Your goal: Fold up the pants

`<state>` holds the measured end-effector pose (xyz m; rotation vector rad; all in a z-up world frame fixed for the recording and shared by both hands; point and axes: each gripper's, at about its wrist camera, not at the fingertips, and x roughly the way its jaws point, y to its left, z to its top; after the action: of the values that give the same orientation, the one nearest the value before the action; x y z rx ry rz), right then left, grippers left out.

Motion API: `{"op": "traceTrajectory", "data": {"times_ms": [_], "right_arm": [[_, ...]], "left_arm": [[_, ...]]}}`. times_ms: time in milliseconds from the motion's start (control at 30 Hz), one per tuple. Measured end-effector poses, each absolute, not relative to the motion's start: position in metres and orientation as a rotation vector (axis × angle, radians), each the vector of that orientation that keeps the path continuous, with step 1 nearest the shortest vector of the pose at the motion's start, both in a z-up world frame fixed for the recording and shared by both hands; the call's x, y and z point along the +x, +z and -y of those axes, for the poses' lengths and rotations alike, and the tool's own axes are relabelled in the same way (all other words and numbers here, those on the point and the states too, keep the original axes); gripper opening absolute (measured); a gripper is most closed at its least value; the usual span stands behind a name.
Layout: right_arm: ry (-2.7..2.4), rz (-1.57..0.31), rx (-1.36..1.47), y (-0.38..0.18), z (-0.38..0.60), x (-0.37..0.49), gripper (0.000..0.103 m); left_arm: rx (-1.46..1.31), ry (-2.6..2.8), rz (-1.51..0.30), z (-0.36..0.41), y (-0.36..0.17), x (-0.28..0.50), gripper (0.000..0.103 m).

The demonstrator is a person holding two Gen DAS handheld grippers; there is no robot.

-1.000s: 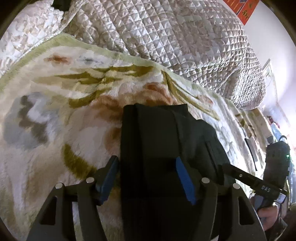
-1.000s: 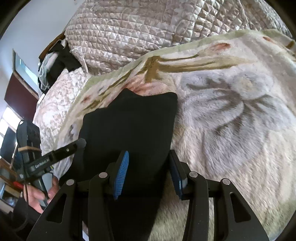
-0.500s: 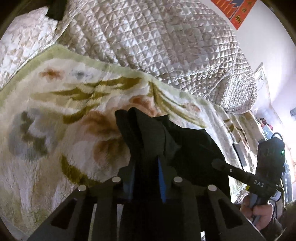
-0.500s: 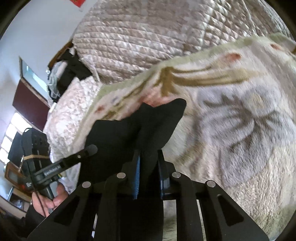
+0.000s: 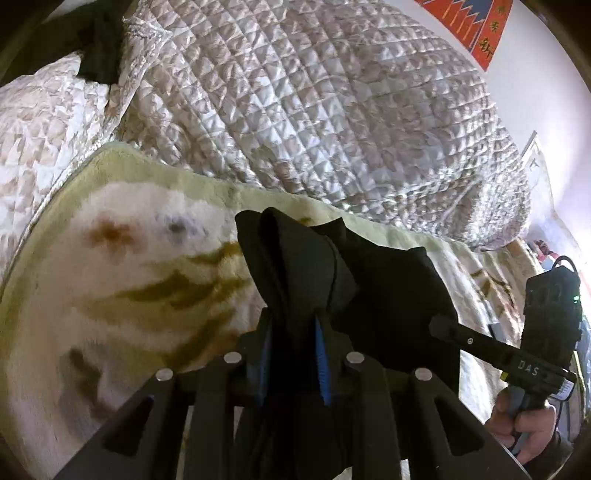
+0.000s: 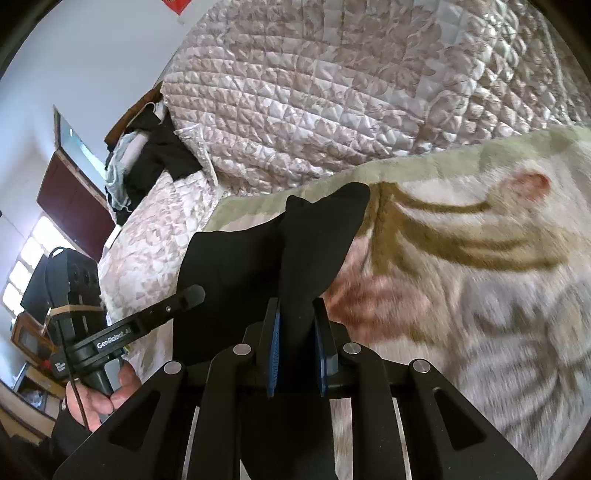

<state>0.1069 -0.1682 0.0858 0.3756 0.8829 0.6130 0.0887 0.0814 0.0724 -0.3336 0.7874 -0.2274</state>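
Note:
The black pants (image 5: 388,291) hang bunched between both grippers, lifted off the floral blanket (image 5: 129,288). My left gripper (image 5: 293,332) is shut on one corner of the pants, whose cloth sticks up past the blue pads. My right gripper (image 6: 297,314) is shut on the other corner of the pants (image 6: 306,240). The right gripper also shows at the right of the left wrist view (image 5: 443,328), and the left gripper at the left of the right wrist view (image 6: 192,293). The lower part of the pants is hidden below the fingers.
A quilted beige bedspread (image 5: 314,110) is heaped behind the blanket. Dark clothes (image 6: 155,155) lie on the bed's far left corner by a window and a dark cabinet. A red wall hanging (image 5: 480,29) hangs at the upper right.
Both grippers were open over the flat pants a second ago. They closed on the two corners and have lifted them up and forward towards the far edge of the blanket.

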Motion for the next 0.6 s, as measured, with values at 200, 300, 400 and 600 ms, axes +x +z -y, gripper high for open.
{"op": "traceTrajectory", "data": {"times_ms": [200, 300, 400, 600], "right_arm": [[0.481, -0.924, 0.342, 0.064, 0.178, 0.133, 0.023], [0.471, -0.877, 0.300, 0.076, 0.186, 0.121, 0.023], [0.488, -0.866, 0.237, 0.084, 0.182, 0.102, 0.023], [0.520, -0.872, 0.081, 0.075, 0.157, 0.049, 0.023]], "left_arm": [[-0.313, -0.104, -0.873, -0.095, 0.037, 0.106, 0.027], [-0.296, -0.052, -0.832, -0.101, 0.045, 0.093, 0.027], [-0.298, -0.060, -0.792, -0.100, 0.057, 0.074, 0.027], [-0.247, -0.119, -0.799, -0.070, 0.052, 0.029, 0.027]]}}
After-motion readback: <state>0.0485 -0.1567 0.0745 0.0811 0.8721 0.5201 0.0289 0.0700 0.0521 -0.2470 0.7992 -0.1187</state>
